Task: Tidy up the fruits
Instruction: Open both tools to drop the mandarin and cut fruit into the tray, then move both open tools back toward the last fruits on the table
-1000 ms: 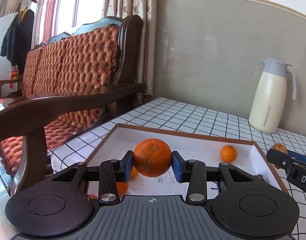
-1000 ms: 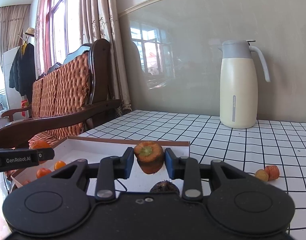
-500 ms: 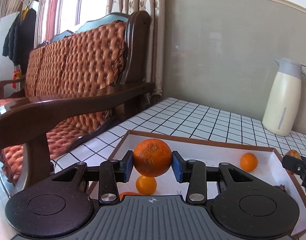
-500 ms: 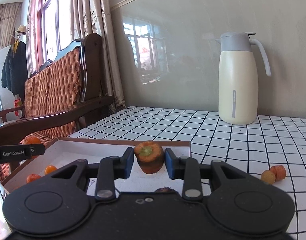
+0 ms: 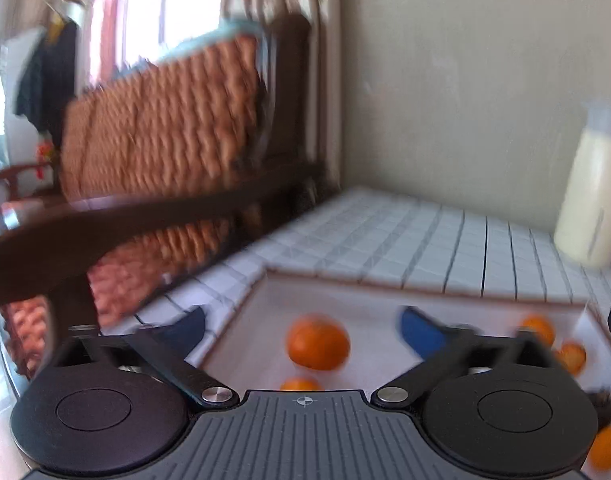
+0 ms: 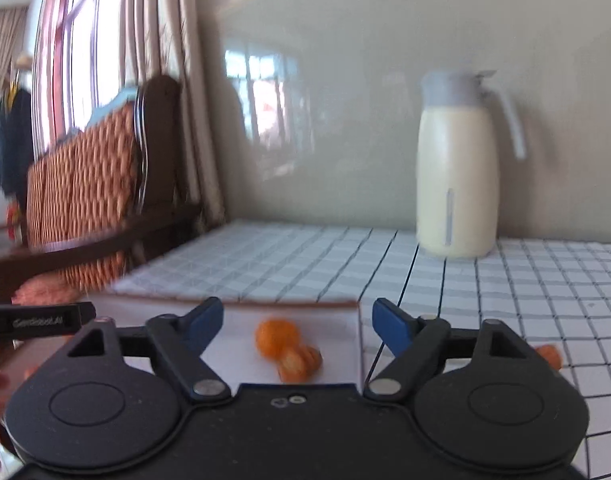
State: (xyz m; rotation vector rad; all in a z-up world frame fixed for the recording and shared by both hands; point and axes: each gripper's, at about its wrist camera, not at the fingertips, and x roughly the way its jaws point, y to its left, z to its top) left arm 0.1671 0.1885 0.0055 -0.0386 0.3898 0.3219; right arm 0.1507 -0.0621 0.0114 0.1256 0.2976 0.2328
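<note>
In the left wrist view, the left gripper (image 5: 303, 330) stood spread wide, its jaws having just been opening; the blue pads (image 5: 419, 334) touched nothing. The large orange (image 5: 318, 342) lay free between the jaws, clear of both pads, over the white floor of the shallow tray (image 5: 385, 285); motion blur prevented telling whether it rested on the floor or was still in the air. A smaller orange (image 5: 300, 384) showed just below it at the gripper body's edge, and further small oranges (image 5: 539, 330) lay toward the tray's right wall. The tray's brown rim ran close to the left pad, with the checked tabletop (image 5: 425, 236) open beyond the far rim up to the cream jug (image 5: 591, 204). The wooden sofa arm (image 5: 145, 220) stood beside the table's left edge. In the right wrist view, the right gripper (image 6: 297, 322) was likewise released, its jaws having just been opening, both pads bare. A small orange fruit (image 6: 275, 338) and a ribbed orange piece (image 6: 299, 362) touching it lay in the tray's near right corner, between the jaws but apart from them. Only this view showed the tray's right wall (image 6: 359, 344), the clear tabletop to its right, a fruit (image 6: 549, 354) out on that tabletop, and the left tool's black finger (image 6: 41, 320) over the tray's left side.
</note>
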